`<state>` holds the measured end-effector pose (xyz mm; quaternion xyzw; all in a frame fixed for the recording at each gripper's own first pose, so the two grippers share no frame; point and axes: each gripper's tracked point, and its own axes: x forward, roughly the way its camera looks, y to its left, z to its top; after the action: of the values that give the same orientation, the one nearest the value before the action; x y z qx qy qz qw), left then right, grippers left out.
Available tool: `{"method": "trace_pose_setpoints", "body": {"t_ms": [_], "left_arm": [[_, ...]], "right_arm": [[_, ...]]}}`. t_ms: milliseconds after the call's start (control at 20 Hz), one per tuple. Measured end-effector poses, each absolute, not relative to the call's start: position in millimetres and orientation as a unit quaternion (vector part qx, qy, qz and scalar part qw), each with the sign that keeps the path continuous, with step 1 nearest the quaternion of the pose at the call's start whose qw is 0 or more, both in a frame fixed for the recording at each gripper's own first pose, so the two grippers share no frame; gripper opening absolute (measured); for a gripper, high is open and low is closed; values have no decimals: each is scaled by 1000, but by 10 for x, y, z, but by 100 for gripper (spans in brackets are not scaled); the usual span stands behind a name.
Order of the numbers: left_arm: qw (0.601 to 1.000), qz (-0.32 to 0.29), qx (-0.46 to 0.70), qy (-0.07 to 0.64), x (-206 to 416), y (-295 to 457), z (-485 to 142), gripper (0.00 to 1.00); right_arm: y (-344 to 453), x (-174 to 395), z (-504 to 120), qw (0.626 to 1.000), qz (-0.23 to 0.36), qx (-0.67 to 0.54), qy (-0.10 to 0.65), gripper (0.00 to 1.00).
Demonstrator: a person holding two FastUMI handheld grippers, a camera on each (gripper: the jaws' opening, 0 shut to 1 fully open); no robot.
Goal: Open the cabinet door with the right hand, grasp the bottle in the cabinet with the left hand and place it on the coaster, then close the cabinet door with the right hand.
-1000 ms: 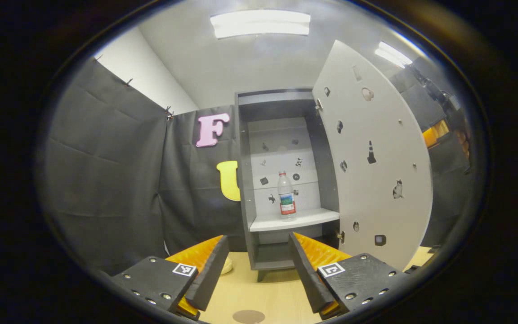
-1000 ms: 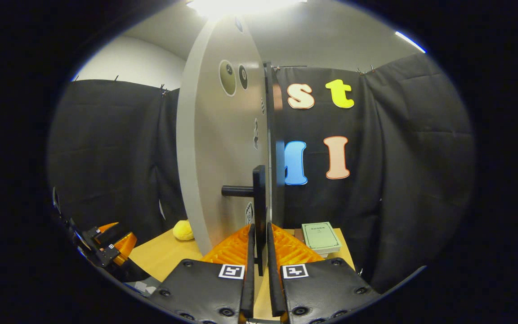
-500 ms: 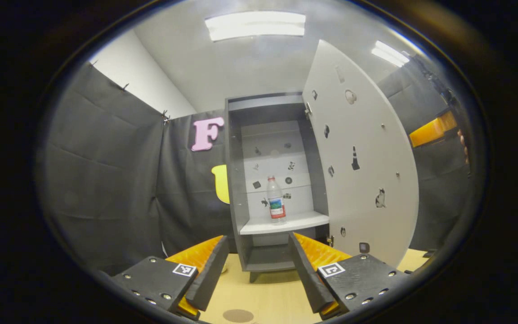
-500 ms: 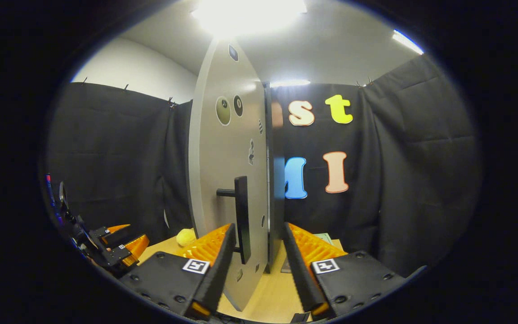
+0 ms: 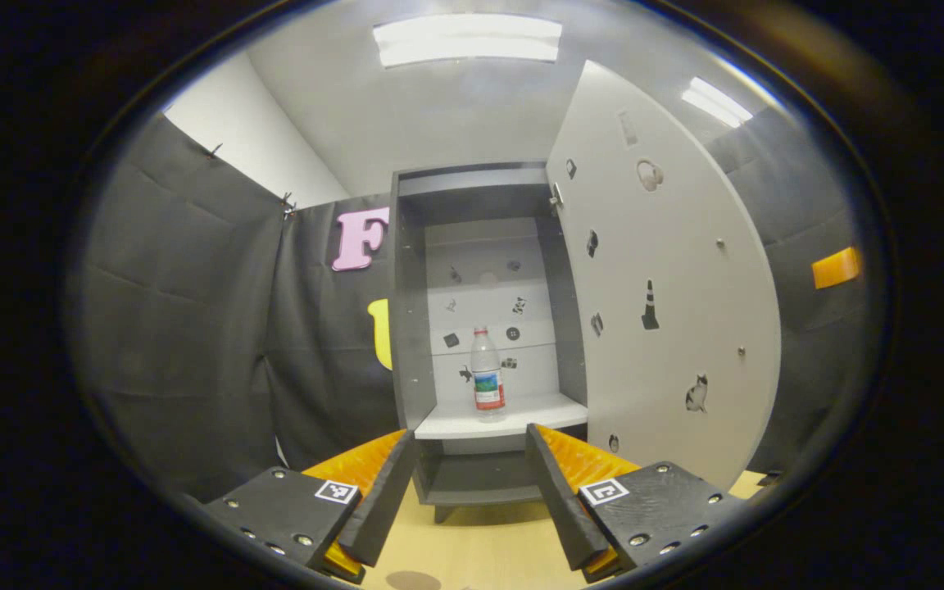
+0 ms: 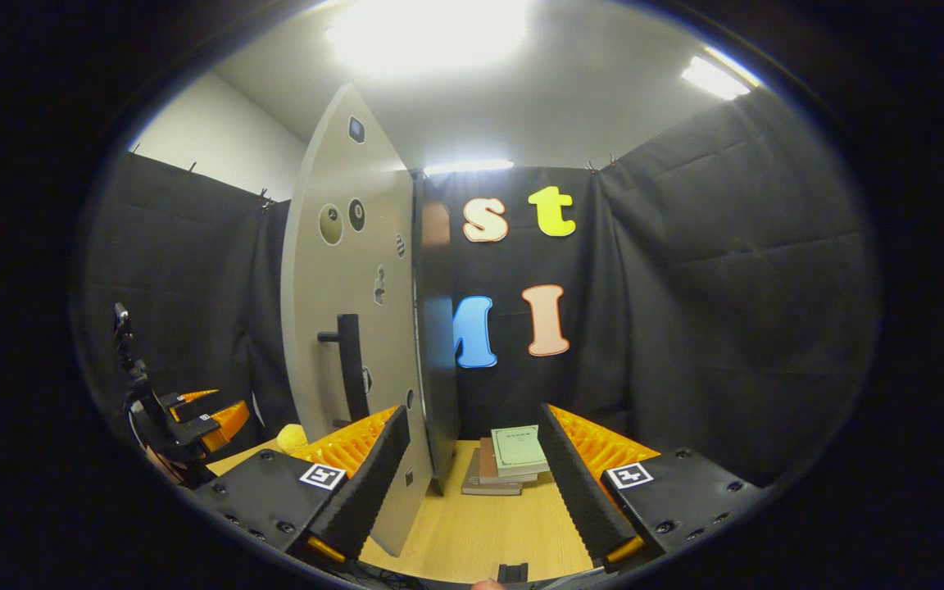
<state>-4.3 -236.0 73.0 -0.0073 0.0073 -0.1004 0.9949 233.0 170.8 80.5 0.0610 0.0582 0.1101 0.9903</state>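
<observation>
The grey cabinet door [image 5: 669, 270] stands swung wide, its dark bar handle [image 6: 351, 365] let go. The right tongs [image 6: 472, 459] hang released, jaws spread, just off the door's edge above the pale wooden surface [image 6: 472, 533]. The left tongs [image 5: 465, 475] are likewise spread and empty, aimed at the clear plastic water bottle with a red-and-blue label [image 5: 487, 377], which stands upright on the far cabinet's white shelf [image 5: 456, 424]. I'd judge it light, smooth and a bit squashy, likely to topple if nudged; take it around the labelled middle, squarely, with a moderate squeeze.
</observation>
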Motion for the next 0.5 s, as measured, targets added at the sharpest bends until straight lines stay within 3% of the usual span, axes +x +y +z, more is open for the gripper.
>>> {"method": "trace_pose_setpoints", "body": {"t_ms": [250,300,500], "left_arm": [[993,-118,-24,11,645,-2446,814,80],[992,-124,-29,13,781,-2474,837,80],[988,-147,-39,19,1360,-2572,815,80]], "right_arm": [[1485,2328,754,995,44,67,68,94],[1465,2319,743,995,32,70,70,99],[1349,2336,737,996,-11,60,71,98]]}}
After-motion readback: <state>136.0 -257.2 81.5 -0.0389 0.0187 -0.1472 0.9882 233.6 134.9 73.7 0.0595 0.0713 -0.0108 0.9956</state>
